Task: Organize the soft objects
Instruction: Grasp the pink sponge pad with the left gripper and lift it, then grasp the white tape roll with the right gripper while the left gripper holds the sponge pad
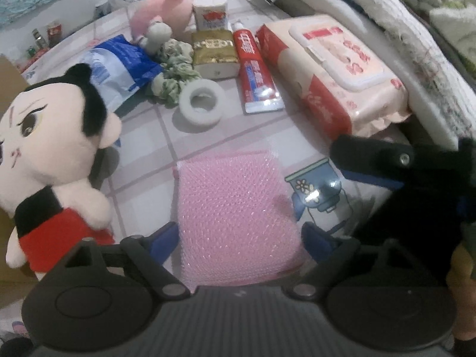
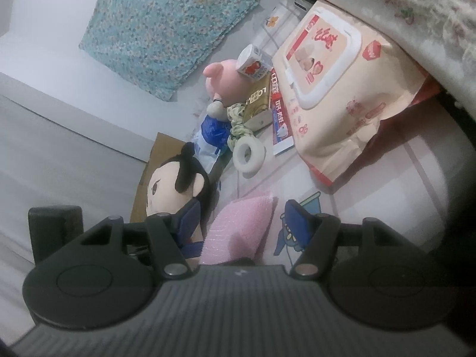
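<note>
Both grippers, left [image 1: 238, 238] and right [image 2: 241, 223], gape wide and hold nothing, the left straddling the pink sponge [image 1: 235, 217] beside the doll [image 1: 50, 154].

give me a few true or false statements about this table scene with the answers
1. The pink mesh sponge lies between the left hand-held gripper's open fingers. True.
2. The toothpaste tube stands upright. False: it lies flat beside the wet wipes pack.
3. The white tape roll lies in front of the green scrunchie. True.
4. The doll with black hair sits on the wipes pack. False: it is on the far side of the table from it.
5. The right hand-held gripper grips the tape roll. False: it is open, empty.
</note>
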